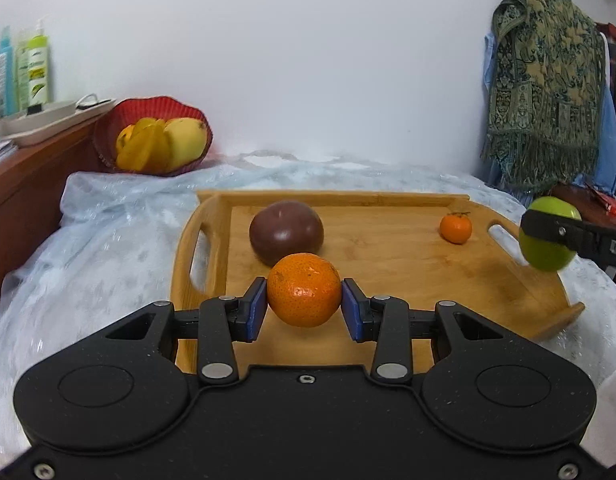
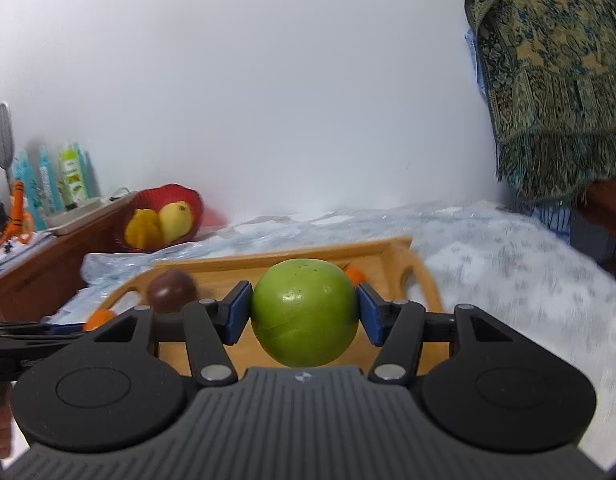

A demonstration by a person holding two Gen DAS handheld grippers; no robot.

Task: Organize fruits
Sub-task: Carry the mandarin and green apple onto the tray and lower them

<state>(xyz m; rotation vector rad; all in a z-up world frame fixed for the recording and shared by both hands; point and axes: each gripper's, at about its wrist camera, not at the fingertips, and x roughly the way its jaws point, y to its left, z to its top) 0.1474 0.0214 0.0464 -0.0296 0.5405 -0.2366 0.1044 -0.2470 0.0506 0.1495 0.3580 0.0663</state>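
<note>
left gripper: pads clamped on orange, above tray near edge; soft peel, squeeze gently.
right gripper: clamped across apple middle; firm, smooth, likely slippery.

In the right wrist view, the round green apple hides most of the small orange mandarin behind it. The patterned green fringed cloth is cut by the edge. Labels on the green bottle are too blurred to read.

Two fruits on tray
</note>
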